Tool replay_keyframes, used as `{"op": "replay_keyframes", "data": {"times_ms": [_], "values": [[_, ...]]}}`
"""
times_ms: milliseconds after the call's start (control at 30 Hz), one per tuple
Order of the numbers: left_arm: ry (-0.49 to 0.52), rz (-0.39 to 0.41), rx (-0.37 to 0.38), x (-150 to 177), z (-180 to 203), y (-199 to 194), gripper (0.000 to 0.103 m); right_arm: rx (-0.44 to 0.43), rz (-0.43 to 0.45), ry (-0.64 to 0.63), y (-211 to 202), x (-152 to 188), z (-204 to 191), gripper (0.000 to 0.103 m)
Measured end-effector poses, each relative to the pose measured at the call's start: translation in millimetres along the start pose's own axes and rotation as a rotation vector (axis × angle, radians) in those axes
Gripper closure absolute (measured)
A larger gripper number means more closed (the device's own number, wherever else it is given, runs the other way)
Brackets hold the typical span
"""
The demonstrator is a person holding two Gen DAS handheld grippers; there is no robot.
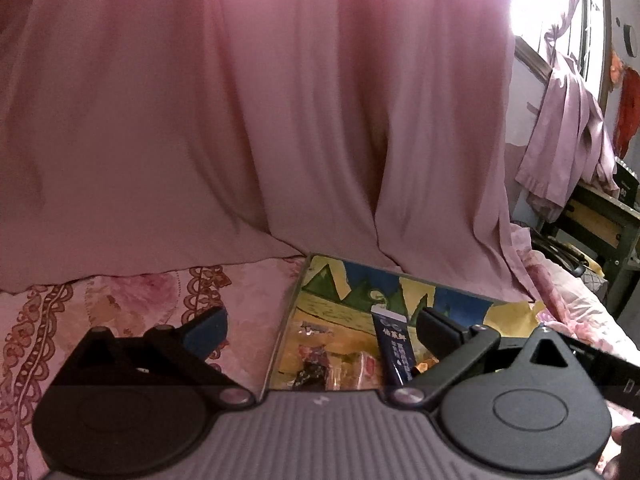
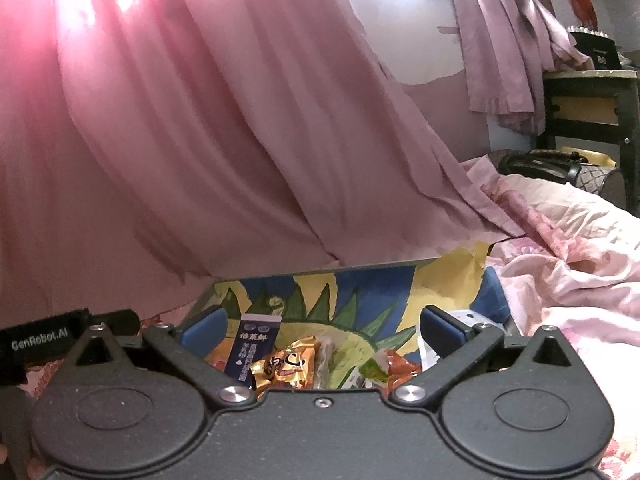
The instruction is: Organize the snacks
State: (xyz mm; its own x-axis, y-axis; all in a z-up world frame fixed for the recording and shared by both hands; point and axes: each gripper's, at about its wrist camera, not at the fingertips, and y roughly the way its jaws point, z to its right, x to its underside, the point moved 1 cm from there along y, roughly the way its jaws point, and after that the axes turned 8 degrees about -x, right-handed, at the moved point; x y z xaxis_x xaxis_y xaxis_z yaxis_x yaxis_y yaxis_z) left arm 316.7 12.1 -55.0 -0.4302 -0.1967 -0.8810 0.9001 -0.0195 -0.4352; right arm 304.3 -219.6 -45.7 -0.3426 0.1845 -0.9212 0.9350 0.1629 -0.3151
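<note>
A box with a painted inside of blue, yellow and green [image 1: 340, 296] [image 2: 360, 284] sits on the bed and holds several snack packets. A dark blue carton with white lettering [image 1: 394, 350] [image 2: 256, 346] stands upright among them. Beside it in the right wrist view lie a gold packet [image 2: 286, 366] and an orange-red packet [image 2: 400, 368]. My left gripper [image 1: 320, 330] hovers over the box's left edge, jaws wide apart, nothing between them. My right gripper [image 2: 320, 330] hangs above the snacks, jaws wide apart and holding nothing.
A pink curtain [image 1: 260, 120] [image 2: 180, 120] hangs right behind the box. The bed cover [image 1: 120, 304] [image 2: 580, 260] is pink and floral, rumpled at the right. A dark wooden cabinet [image 2: 588, 104] stands at the far right.
</note>
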Motion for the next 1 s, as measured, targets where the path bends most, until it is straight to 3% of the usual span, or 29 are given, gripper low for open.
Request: {"op": "replay_keyframes", "data": {"times_ms": [1000], "values": [[0.103, 0.115, -0.038, 12, 11, -92, 0.0, 0.028, 0.09, -0.024, -88, -8, -7, 0.001]]}}
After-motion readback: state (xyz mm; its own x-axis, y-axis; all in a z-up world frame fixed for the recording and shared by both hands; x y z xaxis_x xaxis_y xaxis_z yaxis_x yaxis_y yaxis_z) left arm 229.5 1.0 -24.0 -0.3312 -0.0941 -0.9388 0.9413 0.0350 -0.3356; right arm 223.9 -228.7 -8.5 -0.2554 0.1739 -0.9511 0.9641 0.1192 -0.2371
